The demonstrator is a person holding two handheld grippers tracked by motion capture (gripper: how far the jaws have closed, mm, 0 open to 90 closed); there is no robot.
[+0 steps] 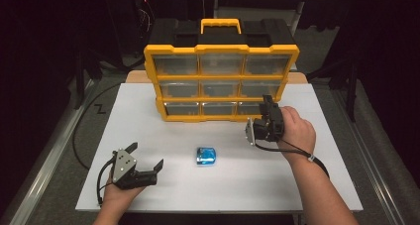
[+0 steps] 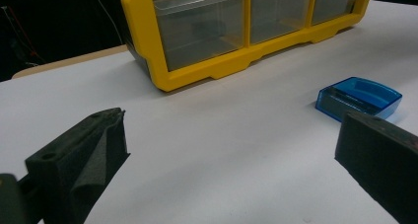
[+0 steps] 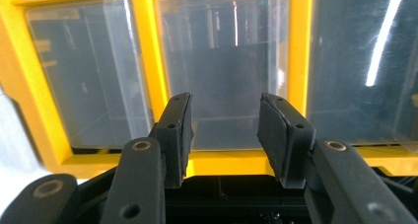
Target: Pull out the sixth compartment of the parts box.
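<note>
Organizer (image 1: 221, 81): yellow-framed cabinet with clear drawers in three rows, black body and a yellow carry handle on top; stands upright at the far side of the counter (image 1: 148, 111), directly ahead of the right tongs.
Bottom-right drawer (image 1: 250, 108): the drawer nearest the right tongs in the high view; whether the tips touch its front cannot be told.
Right tongs (image 1: 266, 106): held in the person's right hand (image 1: 296, 131), pointing at the organizer's lower right corner. Jaws partly apart, nothing between the pads.
Right tongs, own view (image 3: 224, 135): a clear drawer front (image 3: 226, 71) fills the gap between the two black jaws, with the yellow frame rail just below; the pads stand clear of one another and grip nothing.
Blue case (image 1: 206, 155): small translucent blue box lying flat on the counter, between the two tongs, apart from both and in front of the organizer.
Blue case, left tongs' view (image 2: 359, 98): just beyond the right-hand jaw, not touched.
Left tongs (image 1: 146, 158): held in the left hand (image 1: 119, 193) near the counter's near-left edge, low over the surface, well apart from the organizer. Jaws wide apart, empty.
Counter: white, flat surface.
</note>
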